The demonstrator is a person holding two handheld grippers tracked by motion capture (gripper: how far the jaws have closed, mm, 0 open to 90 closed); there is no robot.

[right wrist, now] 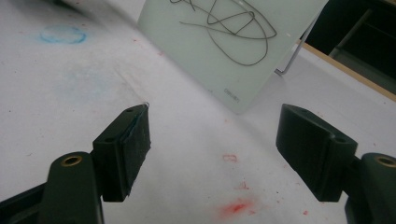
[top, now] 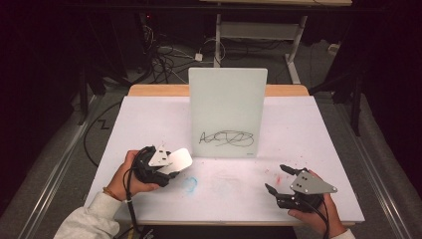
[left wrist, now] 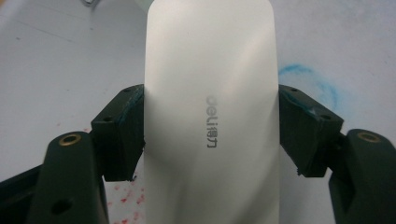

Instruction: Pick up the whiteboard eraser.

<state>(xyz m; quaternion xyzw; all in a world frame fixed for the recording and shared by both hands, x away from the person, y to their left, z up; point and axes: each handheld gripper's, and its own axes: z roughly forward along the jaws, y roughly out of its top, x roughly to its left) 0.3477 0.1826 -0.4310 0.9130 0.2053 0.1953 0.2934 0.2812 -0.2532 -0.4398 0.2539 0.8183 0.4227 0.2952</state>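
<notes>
A small whiteboard [top: 227, 112] stands upright on a wire stand at the middle of the table, with a black scribble [top: 227, 139] near its lower edge. My left gripper [top: 166, 167] is shut on a white eraser [top: 180, 159] at the front left, held a little left of and in front of the board. In the left gripper view both pads press the sides of the eraser [left wrist: 210, 107], which carries grey lettering. My right gripper [top: 278, 178] rests at the front right, open and with nothing in it. Its view shows the whiteboard [right wrist: 233, 42] and the scribble [right wrist: 229, 32] ahead.
The table [top: 308, 134] is covered in white paper with a blue smudge [top: 190, 184] and red specks [top: 293, 164]. Past the table's far wooden edge lie floor cables [top: 164, 59] and the legs of another table [top: 293, 40].
</notes>
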